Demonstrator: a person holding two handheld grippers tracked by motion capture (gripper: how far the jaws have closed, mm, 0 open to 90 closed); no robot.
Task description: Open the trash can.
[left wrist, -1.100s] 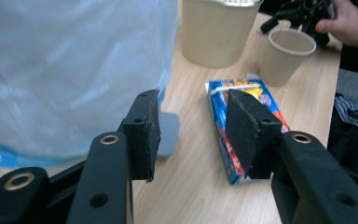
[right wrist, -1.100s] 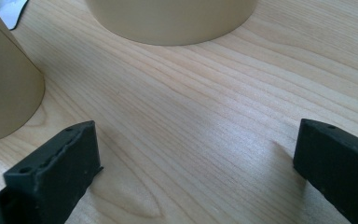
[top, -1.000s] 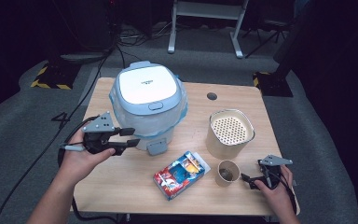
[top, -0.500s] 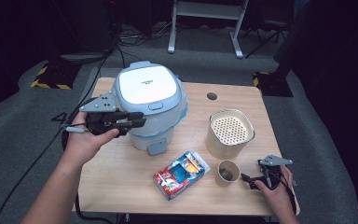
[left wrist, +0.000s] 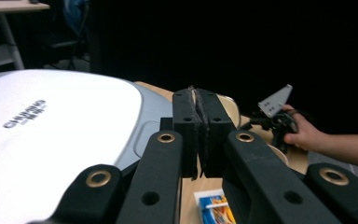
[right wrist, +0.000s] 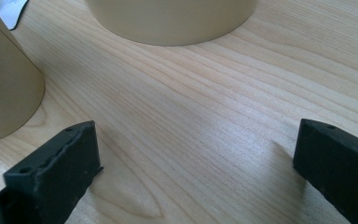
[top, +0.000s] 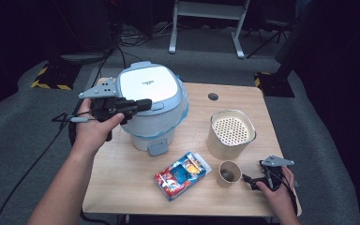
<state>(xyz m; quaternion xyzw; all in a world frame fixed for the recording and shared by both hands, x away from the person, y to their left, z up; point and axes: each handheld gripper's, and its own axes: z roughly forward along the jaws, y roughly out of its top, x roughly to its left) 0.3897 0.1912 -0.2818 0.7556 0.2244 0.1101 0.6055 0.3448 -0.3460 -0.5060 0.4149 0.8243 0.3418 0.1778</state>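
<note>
left tool (top: 143,105): clenched, pads (left wrist: 186,130) pressed flat together with nothing between; just been closing; held level above the near-left part of the cooker lid, tips aimed across the counter toward its right side.
right tool (top: 249,179): released, jaws spread wide over bare wood, nothing between; resting low at the counter's near-right corner, tips aimed at the paper cup, just short of touching it.
hands: two, one per tool; left forearm entering from the bottom left, right hand (top: 275,187) tucked at the near-right edge.
rice cooker (top: 152,110): one; white lid with pale blue rim, lid down; stands at the back-left of the counter; latch tab facing the near edge; lid's long axis running front to back, roughly.
cream pot (top: 231,133): one; upright, mouth up, a dotted insert seen inside; right of the cooker, apart from it.
paper cup (top: 228,174): one; upright, open end up; just in front of the cream pot, between the packet and the right tool.
packet (top: 183,175): one; flat, red and blue print; long axis slanting from near-left to far-right; near the front edge, close beside the cup.
counter (top: 122,187): one; light wood; a dark round hole near the back edge.
open room: wide bare strip on the near-left, in front of the cooker; smaller bare patch behind the cream pot; narrow margin between right tool and the right edge.
</note>
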